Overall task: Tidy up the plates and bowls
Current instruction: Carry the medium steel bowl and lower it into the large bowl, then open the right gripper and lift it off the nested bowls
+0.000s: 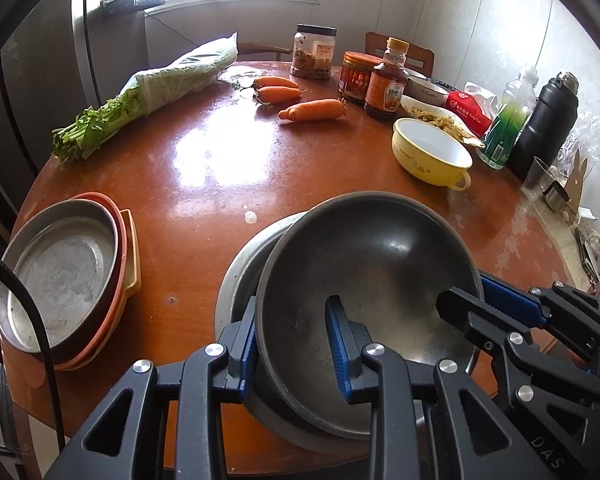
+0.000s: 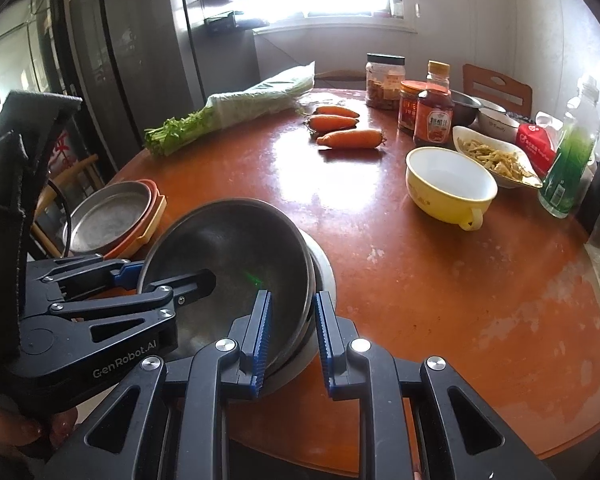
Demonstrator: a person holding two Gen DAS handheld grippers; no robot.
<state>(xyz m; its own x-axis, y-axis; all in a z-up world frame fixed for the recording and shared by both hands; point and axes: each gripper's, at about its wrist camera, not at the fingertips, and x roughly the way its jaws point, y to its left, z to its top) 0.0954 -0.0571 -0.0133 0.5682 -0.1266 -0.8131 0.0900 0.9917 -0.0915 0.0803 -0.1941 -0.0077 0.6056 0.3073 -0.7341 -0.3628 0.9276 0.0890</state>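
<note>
A dark steel bowl [image 1: 380,260] [image 2: 228,248] sits tilted in a paler bowl [image 1: 240,264] [image 2: 324,268] near the front edge of the round brown table [image 1: 204,184] [image 2: 420,280]. My left gripper [image 1: 294,346] [image 2: 148,280] is shut on the steel bowl's left rim, one finger inside and one outside. On the opposite rim my right gripper [image 2: 292,336] [image 1: 480,300] is shut the same way. A steel pan rests in stacked orange trays [image 1: 60,272] [image 2: 108,216] at the left edge. A yellow bowl [image 1: 432,152] [image 2: 448,184] with a handle stands at the right.
Three carrots [image 1: 312,110] [image 2: 350,138] and bagged celery [image 1: 148,100] [image 2: 236,110] lie at the back. Jars and a sauce bottle [image 1: 384,84] [image 2: 432,116], a dish of food [image 2: 496,156], a green bottle [image 1: 508,120], a black flask [image 1: 544,124] and a glass [image 1: 538,178] crowd the right side.
</note>
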